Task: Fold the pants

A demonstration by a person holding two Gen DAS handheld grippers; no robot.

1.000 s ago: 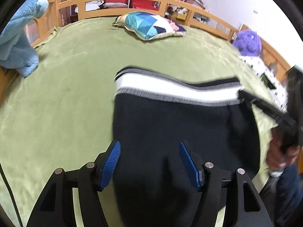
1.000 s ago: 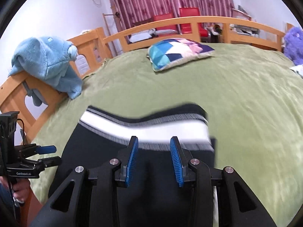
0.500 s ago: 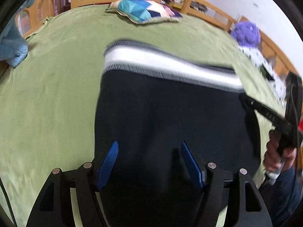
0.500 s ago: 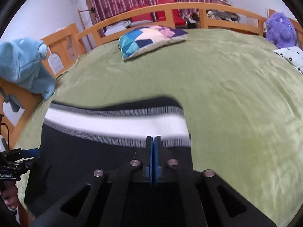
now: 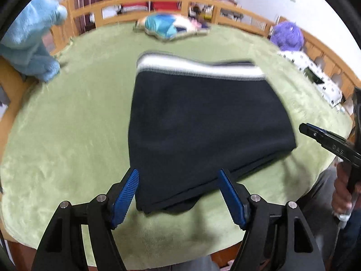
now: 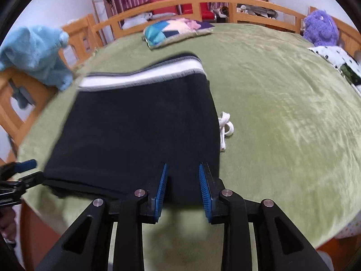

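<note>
Left wrist view: the pants [image 5: 203, 122], dark with a white waistband stripe, lie folded into a compact stacked rectangle on the green blanket [image 5: 67, 135] near the bed's front edge, layered edges showing at the near side. The fold looks essentially done; at most a tidy-up seems left, and a white drawstring [image 6: 225, 128] sticks out at the right side. The left gripper [image 5: 179, 194] hangs over the near left corner, jaws spread and opening, nothing pinched. The right gripper [image 6: 182, 187] sits at the near right edge, jaws parted narrowly and opening, cloth in front of them but not clamped. Beyond lie a pillow [image 5: 171, 26] and a blue plush [image 5: 29, 45].
</note>
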